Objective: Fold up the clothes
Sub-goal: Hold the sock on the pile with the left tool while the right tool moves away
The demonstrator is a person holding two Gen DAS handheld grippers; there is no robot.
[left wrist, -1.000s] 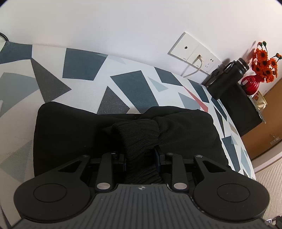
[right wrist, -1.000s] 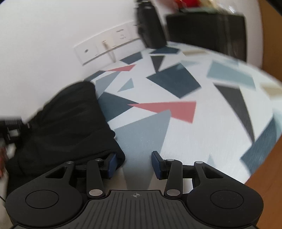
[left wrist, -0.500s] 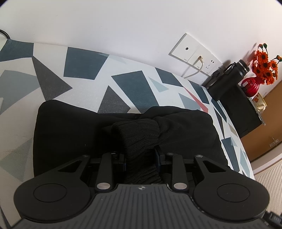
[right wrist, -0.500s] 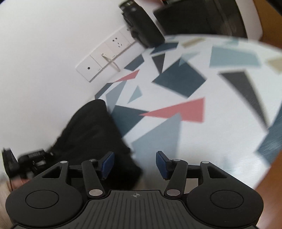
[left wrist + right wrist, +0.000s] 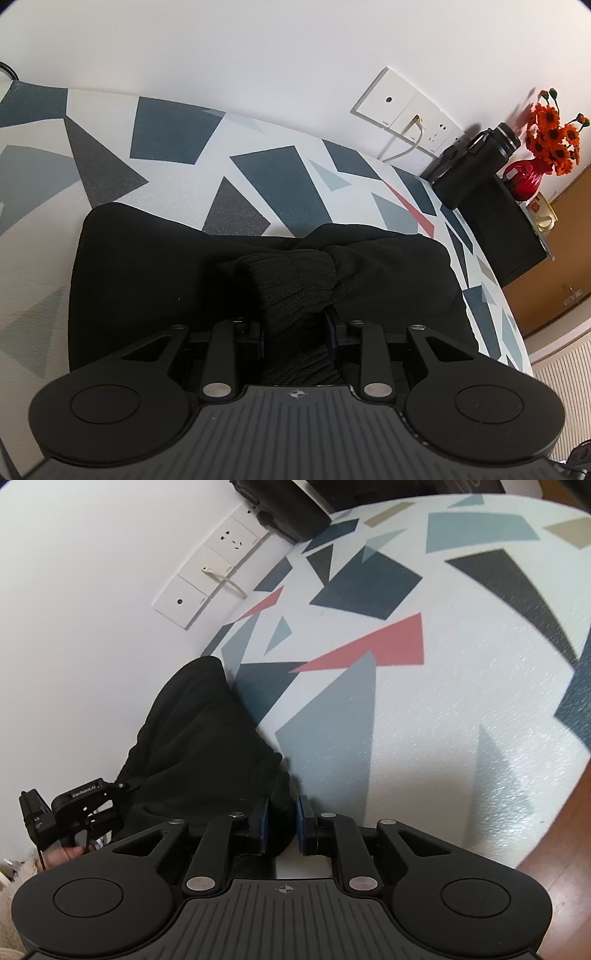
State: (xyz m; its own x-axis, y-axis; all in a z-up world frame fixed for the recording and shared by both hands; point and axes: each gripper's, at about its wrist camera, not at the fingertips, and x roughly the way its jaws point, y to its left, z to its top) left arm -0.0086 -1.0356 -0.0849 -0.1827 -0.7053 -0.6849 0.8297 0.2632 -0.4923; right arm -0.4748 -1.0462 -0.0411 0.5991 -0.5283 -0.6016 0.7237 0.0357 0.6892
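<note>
A black garment [image 5: 147,277] lies folded on the table's geometric-patterned cover [image 5: 258,177]. Its ribbed cuff [image 5: 291,280] runs back between the fingers of my left gripper [image 5: 295,332], which is shut on it. In the right wrist view the same garment [image 5: 199,738] sits at the left by the wall. My right gripper [image 5: 283,821] has its blue pads drawn close on the garment's near corner. The left gripper [image 5: 77,805] shows at the far left there, with a hand [image 5: 66,853] below it.
Wall sockets [image 5: 406,107] with a white cable plugged in are behind the table. A black flask [image 5: 476,158], a black cabinet [image 5: 506,236] and a red vase [image 5: 522,177] of orange flowers stand at the far right. The table's edge [image 5: 554,812] drops to wooden floor at the right.
My right gripper swung left to the garment's corner and went from open to shut on it. The left gripper has held still on the cuff.
</note>
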